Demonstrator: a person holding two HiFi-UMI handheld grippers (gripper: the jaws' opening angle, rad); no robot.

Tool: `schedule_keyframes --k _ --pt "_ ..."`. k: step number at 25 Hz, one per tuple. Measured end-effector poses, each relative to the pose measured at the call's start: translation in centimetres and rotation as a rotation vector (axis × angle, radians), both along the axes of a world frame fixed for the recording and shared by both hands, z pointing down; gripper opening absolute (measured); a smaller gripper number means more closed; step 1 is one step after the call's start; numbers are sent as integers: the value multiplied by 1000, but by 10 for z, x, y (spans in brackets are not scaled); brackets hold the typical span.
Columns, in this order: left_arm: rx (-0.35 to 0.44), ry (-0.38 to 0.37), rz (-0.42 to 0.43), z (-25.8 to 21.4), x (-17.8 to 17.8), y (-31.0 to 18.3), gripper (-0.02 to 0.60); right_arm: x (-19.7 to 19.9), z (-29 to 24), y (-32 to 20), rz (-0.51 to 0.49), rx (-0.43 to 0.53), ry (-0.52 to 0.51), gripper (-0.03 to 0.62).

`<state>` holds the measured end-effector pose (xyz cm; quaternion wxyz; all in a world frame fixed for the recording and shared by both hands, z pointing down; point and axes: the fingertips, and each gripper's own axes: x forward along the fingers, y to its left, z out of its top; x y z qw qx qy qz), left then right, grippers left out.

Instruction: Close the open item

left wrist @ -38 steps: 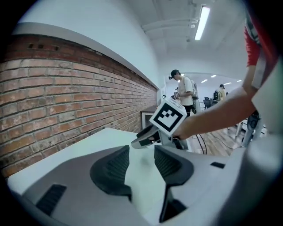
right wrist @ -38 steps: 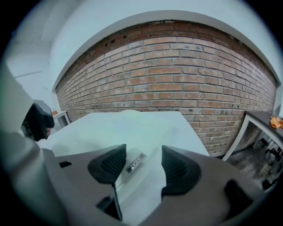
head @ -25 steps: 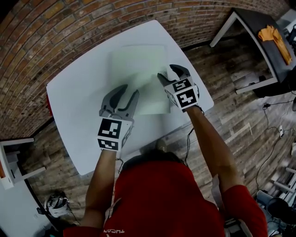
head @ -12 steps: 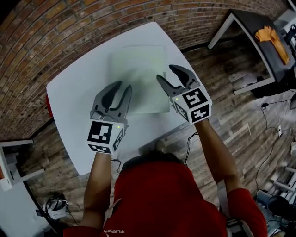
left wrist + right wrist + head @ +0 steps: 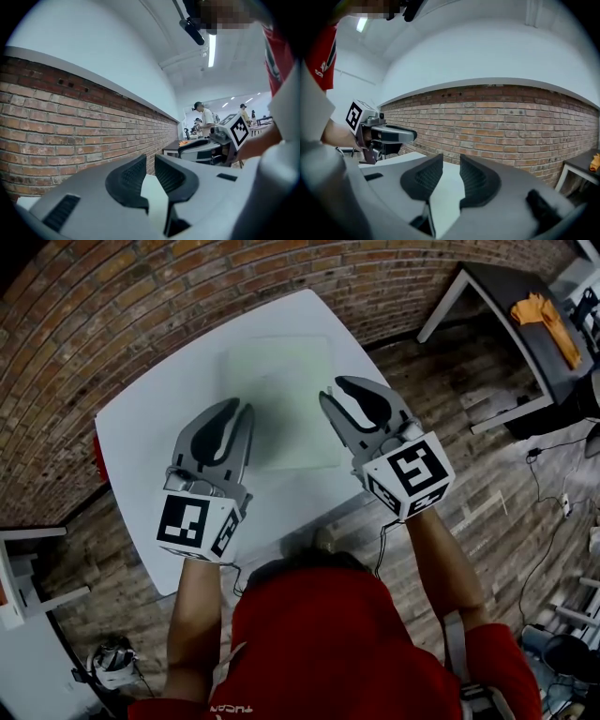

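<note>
A pale green-white flat item (image 5: 281,395) lies closed and flat on the white table (image 5: 141,427). Both grippers hover above the table's near half, lifted off it and touching nothing. My left gripper (image 5: 240,416) is over the bare table just left of the item; its jaws are closing, a narrow empty gap left between them (image 5: 150,161). My right gripper (image 5: 339,395) is at the item's right edge, above it; its jaws are also closing with nothing between them (image 5: 451,159). Each gripper view shows the other gripper across from it, the right (image 5: 220,140) and the left (image 5: 379,133).
A brick wall (image 5: 141,296) runs behind the table. A dark side table (image 5: 525,296) with an orange cloth (image 5: 542,317) stands at the far right on the wooden floor. Something red (image 5: 97,454) sits at the table's left edge. People (image 5: 204,117) stand far off.
Both grippers have risen and drawn back toward the person, away from the item. Their jaws have narrowed, the right from wide open. The item has stayed flat.
</note>
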<state>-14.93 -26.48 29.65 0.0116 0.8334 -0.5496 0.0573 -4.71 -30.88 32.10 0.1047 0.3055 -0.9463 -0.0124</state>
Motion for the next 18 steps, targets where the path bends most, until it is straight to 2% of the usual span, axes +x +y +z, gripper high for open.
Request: schedule_keyframes --k 7,13,18 --pt "39 42 24 -21 5 12 41 1 -22 17 -18 52 -48 66" --pt "66 81 53 -36 15 23 29 -1 -42 36 -58 57 -139 49" --pt "89 84 71 -44 22 33 21 -1 -59 53 -91 81 -198 43"
